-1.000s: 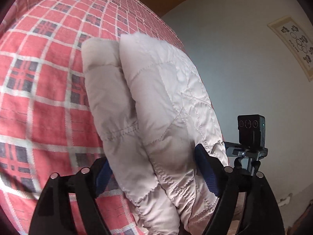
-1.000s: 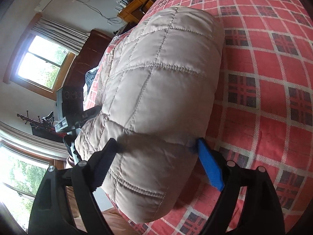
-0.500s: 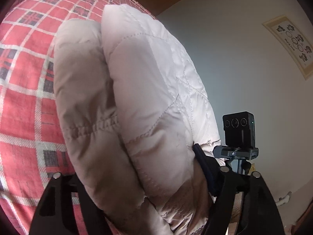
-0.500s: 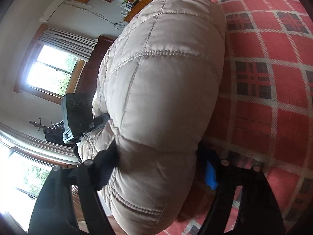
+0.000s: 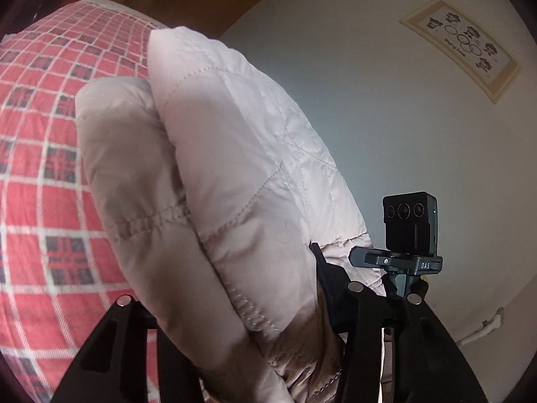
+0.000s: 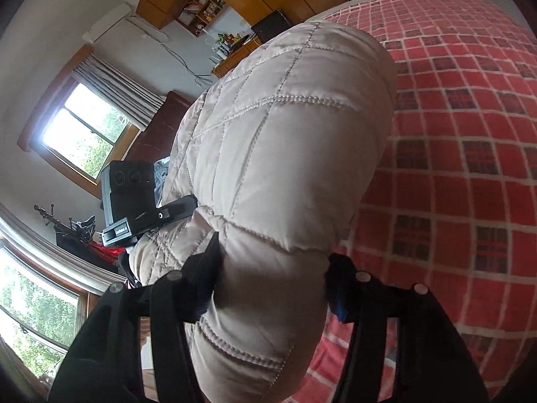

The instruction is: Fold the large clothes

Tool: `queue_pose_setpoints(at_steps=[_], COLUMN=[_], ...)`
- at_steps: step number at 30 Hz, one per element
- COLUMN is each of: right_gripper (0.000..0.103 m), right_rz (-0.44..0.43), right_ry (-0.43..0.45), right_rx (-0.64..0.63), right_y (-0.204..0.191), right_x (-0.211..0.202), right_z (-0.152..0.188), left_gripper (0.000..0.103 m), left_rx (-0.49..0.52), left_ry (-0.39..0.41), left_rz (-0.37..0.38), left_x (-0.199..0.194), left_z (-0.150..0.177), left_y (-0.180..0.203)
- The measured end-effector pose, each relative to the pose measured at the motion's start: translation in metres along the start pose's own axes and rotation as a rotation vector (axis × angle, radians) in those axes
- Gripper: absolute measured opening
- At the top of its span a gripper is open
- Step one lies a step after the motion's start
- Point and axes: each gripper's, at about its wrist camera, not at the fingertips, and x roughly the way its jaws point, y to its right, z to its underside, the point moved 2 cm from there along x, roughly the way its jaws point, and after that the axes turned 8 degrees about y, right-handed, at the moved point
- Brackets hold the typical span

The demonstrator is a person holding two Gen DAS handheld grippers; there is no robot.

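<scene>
The bed (image 6: 470,134), spread with a red plaid cover, fills the background under everything I am doing, and nothing else of the task lies on the part of it I can see. Above it hangs the quilted beige jacket (image 6: 285,154), already doubled into a thick, puffy bundle; in the left view two padded layers (image 5: 141,174) sit stacked one against the other, so I judge the main folds are made. The bundle looks lifted clear of the cover rather than lying on it, out beyond the near edge of the bed, though I cannot tell whether its far end touches the cover. My right gripper (image 6: 272,278) has its fingers clenched on one end of the bundle, the padding bulging between them. My left gripper (image 5: 221,305) grasps the other end the same way, its fingers pressed into the fabric on both sides. What is left, as I read it, is to set the bundle down flat on the bed, let go, and perhaps press it so the stuffing does not spring the folds open. The other gripper's small black camera (image 5: 409,225) shows just beside the jacket.
</scene>
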Motion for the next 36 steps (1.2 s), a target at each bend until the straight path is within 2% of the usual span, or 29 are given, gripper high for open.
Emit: queue_pose_setpoints(at_steps=[3,7,9,11,13,15,17,21,28,31,33,36], right_gripper=[0.055,0.055,0.06,0.063,0.065,0.072,0.075,0.083,0.083,0.074,0.063,0.056], right_rz=[0.025,0.045,0.05,0.011,0.001,0.011,0.02,0.044,0.045,0.045,0.051,0.074], right_ry=[-0.011,-0.047,-0.067,-0.061,-0.052,-0.05,-0.053,-0.046,-0.094,-0.088,-0.081,-0.071], right_rx=[0.007,0.058,0.086,0.114,0.116,0.113,0.13,0.135,0.138,0.145,0.148,0.132], right_y=[0.02,0.058,0.075,0.089,0.093,0.095,0.092,0.088,0.078,0.073,0.071,0.065], right_x=[0.0,0.019,0.032,0.038,0.037,0.035,0.032,0.013,0.004,0.003,0.004,0.003], right_z=[-0.002,0.006,0.013,0.024,0.027,0.029,0.031,0.04,0.073,0.08,0.077,0.073], left_gripper=[0.049,0.049,0.05,0.053,0.055,0.058,0.062,0.065,0.07,0.072,0.072,0.072], left_rx=[0.013,-0.027,-0.045,-0.046,-0.03,-0.026,-0.042,-0.052,0.015,0.061,0.085,0.136], left_ry=[-0.017,-0.059,-0.079,-0.075,-0.068,-0.064,-0.073,-0.059,0.007,0.024,0.027,0.027], left_rz=[-0.018,-0.065,-0.082,-0.069,-0.074,-0.092,-0.107,-0.149,-0.22,-0.243,-0.26,-0.313], left_x=[0.019,0.039,0.047,0.046,0.047,0.048,0.047,0.03,-0.01,-0.015,-0.019,-0.013], left_z=[0.005,0.017,0.028,0.038,0.042,0.042,0.04,0.045,0.058,0.058,0.062,0.061], left_y=[0.002,-0.018,-0.033,-0.04,-0.039,-0.033,-0.029,-0.02,-0.003,-0.001,0.005,0.012])
